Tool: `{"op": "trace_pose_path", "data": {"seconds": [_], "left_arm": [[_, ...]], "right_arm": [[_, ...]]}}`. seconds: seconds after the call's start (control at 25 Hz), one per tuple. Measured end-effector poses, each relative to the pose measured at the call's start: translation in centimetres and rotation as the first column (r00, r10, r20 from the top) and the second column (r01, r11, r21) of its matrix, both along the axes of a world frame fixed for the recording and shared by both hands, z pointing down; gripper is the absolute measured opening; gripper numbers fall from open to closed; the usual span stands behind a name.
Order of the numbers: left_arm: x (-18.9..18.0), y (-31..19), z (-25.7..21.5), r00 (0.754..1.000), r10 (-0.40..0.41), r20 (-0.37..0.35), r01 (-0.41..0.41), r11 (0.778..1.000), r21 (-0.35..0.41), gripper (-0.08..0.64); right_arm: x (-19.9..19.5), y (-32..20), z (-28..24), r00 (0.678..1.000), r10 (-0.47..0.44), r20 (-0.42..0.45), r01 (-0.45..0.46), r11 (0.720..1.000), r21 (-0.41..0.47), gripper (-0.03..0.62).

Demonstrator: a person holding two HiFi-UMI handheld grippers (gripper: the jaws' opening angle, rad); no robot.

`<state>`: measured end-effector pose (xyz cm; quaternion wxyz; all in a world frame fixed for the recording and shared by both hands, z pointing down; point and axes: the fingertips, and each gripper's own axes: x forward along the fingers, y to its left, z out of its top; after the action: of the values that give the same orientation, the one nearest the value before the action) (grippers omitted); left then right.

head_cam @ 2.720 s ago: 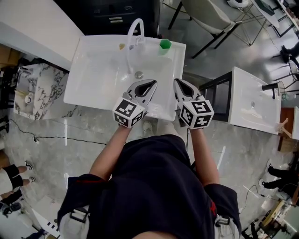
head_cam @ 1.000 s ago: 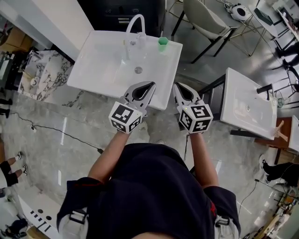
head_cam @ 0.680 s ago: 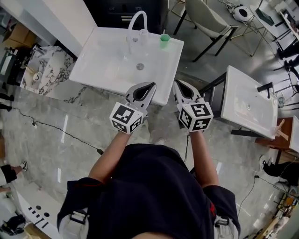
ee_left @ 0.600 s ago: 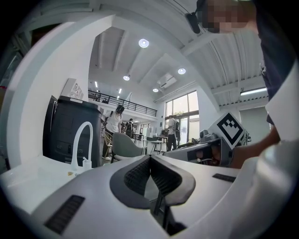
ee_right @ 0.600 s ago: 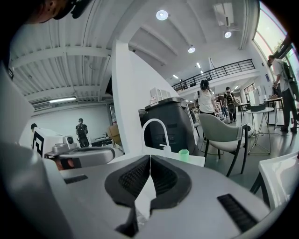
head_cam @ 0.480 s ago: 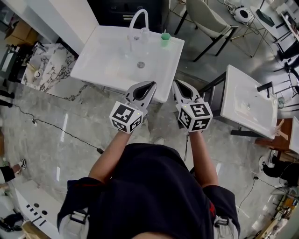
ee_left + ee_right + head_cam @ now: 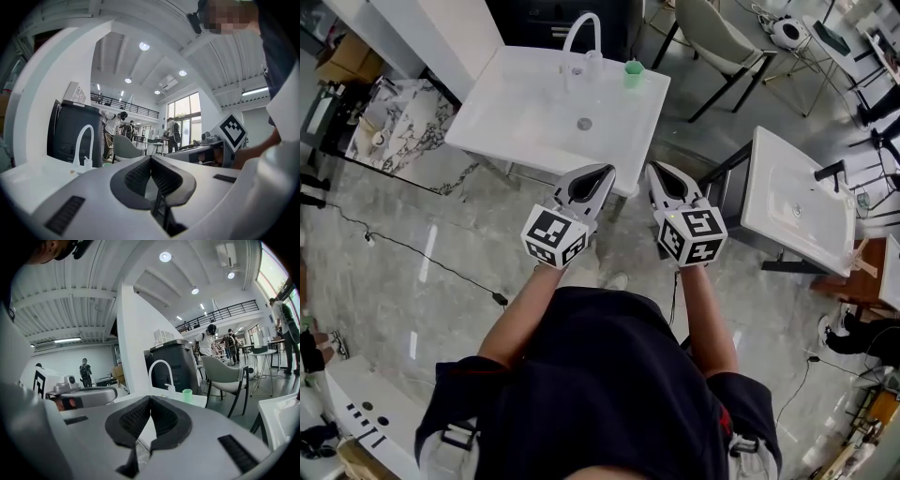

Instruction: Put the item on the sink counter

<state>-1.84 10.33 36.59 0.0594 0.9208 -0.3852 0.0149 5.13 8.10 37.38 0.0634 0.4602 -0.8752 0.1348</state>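
Grey marbled floor (image 7: 412, 244) lies beneath both grippers, with the white sink counter (image 7: 497, 122) just ahead of them. Both the left gripper (image 7: 602, 172) and the right gripper (image 7: 655, 171) have their jaws pressed together on nothing. Beyond the right gripper, the green cup (image 7: 632, 73) stands on the counter's far corner beside the faucet (image 7: 581, 37), its contents indiscernible; the right gripper view shows this cup, while the left gripper view shows the faucet only.
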Motion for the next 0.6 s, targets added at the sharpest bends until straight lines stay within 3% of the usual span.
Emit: {"op": "trace_pose_path", "data": {"seconds": [0.6], "left_arm": [[0.6,2.0,0.2,1.0,-0.002,-0.013,0.002,1.0,0.017,0.014]], "right_arm": [[0.7,2.2,0.3,1.0,-0.001,-0.004,0.001,1.0,0.012,0.034]]}}
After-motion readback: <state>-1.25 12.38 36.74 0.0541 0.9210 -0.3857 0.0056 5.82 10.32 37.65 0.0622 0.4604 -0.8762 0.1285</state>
